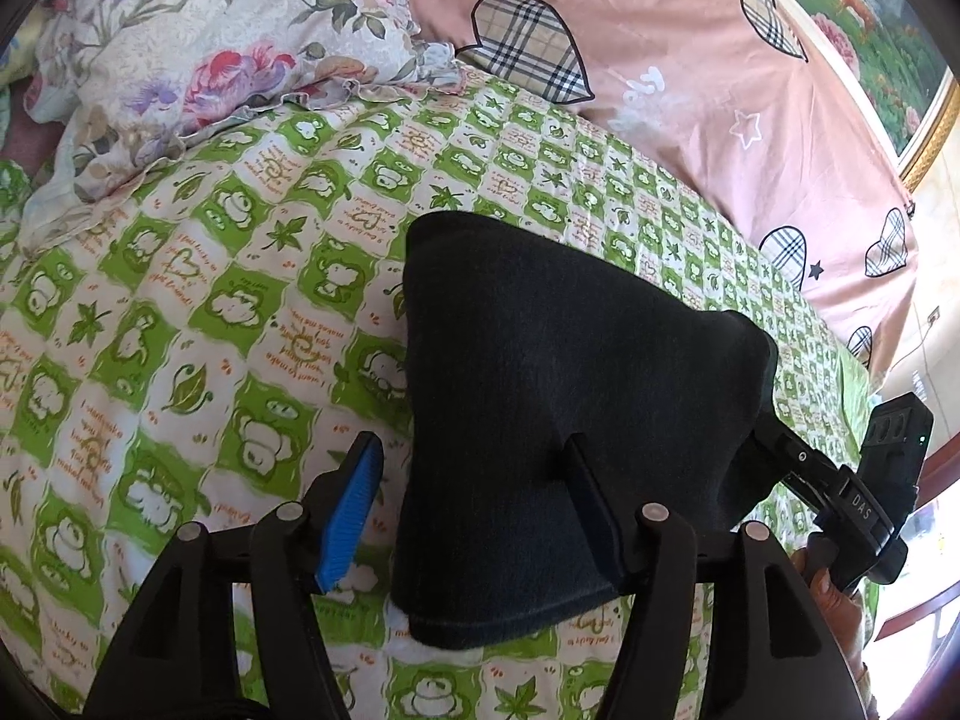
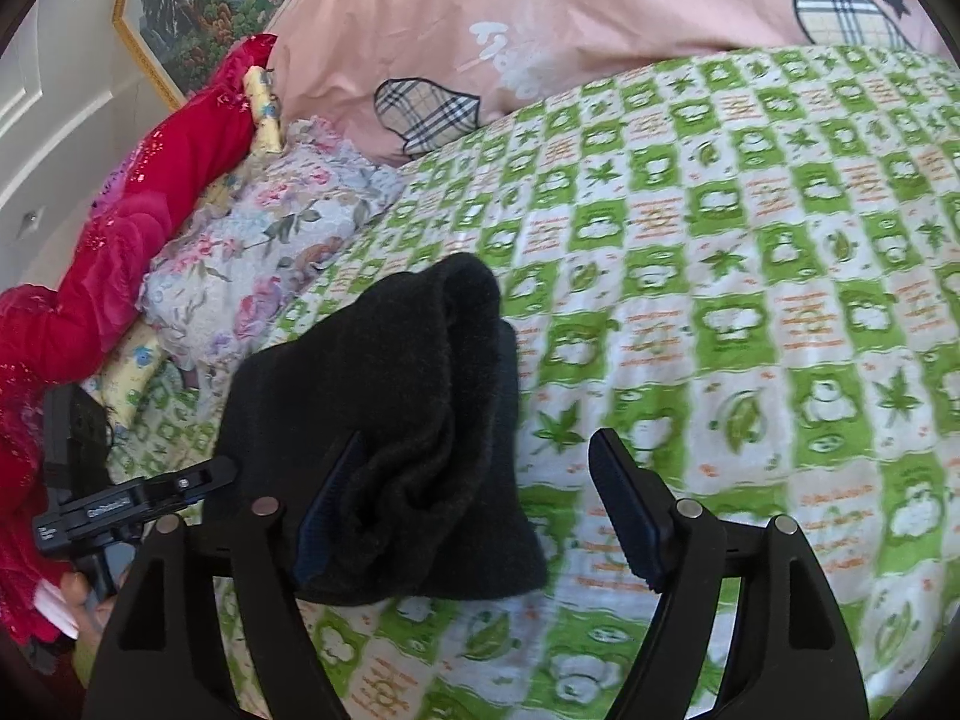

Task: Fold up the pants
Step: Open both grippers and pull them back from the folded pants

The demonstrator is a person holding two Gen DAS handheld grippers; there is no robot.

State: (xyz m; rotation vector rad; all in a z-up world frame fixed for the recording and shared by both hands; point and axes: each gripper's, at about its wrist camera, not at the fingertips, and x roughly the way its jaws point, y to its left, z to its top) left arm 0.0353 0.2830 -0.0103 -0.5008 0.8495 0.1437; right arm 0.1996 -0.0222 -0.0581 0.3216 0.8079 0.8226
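The black pants (image 1: 540, 408) lie folded into a compact bundle on the green-and-white patterned bedspread (image 1: 180, 312). My left gripper (image 1: 474, 504) is open, its jaws wide apart; the right finger (image 1: 591, 510) rests on the bundle's near part and the blue-padded left finger (image 1: 354, 510) is beside its left edge. In the right wrist view the pants (image 2: 396, 420) show as a thick fuzzy bundle. My right gripper (image 2: 480, 516) is open; its left finger (image 2: 327, 516) is against the bundle and its right finger (image 2: 630, 516) is over bare bedspread (image 2: 750, 300).
A floral pillow (image 1: 210, 48) and a pink duvet with plaid hearts (image 1: 690, 90) lie at the bed's far side. A red garment (image 2: 120, 210) is piled at the left in the right wrist view. A framed picture (image 2: 198, 0) hangs on the wall.
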